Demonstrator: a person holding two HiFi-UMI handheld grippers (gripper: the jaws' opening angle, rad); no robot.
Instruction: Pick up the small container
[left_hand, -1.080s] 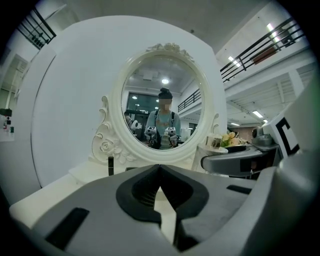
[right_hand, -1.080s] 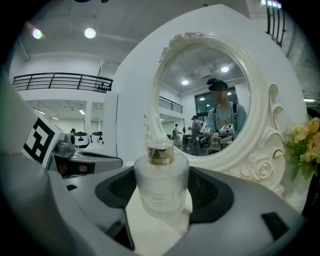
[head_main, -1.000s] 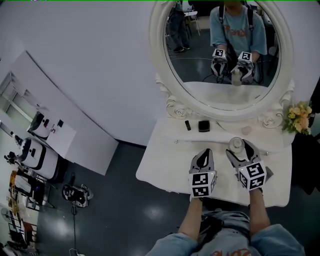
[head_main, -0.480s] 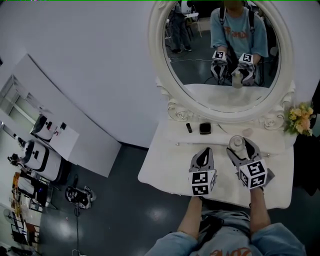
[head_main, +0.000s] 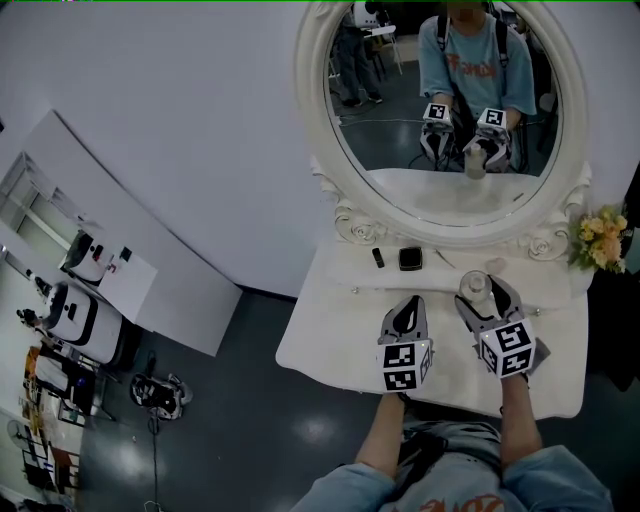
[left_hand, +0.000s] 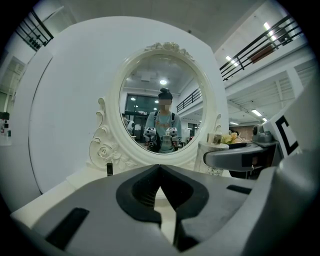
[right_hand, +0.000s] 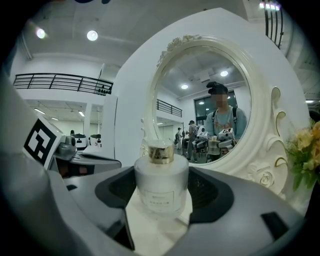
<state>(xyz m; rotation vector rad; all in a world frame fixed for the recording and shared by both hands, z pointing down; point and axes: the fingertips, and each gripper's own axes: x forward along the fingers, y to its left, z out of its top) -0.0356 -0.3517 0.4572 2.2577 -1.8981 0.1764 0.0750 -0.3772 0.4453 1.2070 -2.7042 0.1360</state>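
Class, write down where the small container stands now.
The small container stands on the dressing table, right of centre in the head view, between the jaws of the right gripper, before the oval mirror.

A white dressing table (head_main: 325, 335) and oval mirror (head_main: 400, 165) stand against a white wall (head_main: 180, 130).

The small container (right_hand: 161, 190) is looking like frosted, matt white glass, and its cap (right_hand: 160, 153) is shining like gold metal. The right gripper (head_main: 484, 296) and left gripper (left_hand: 160, 169) are showing smooth matt grey plastic with black, ribbed, rubbery-looking pads (left_hand: 140, 192). The table (head_main: 320, 340) is looking smooth and white, the carved mirror frame (head_main: 313, 90) is looking glossy white, and the dark floor (head_main: 250, 420) is gleaming a bit.
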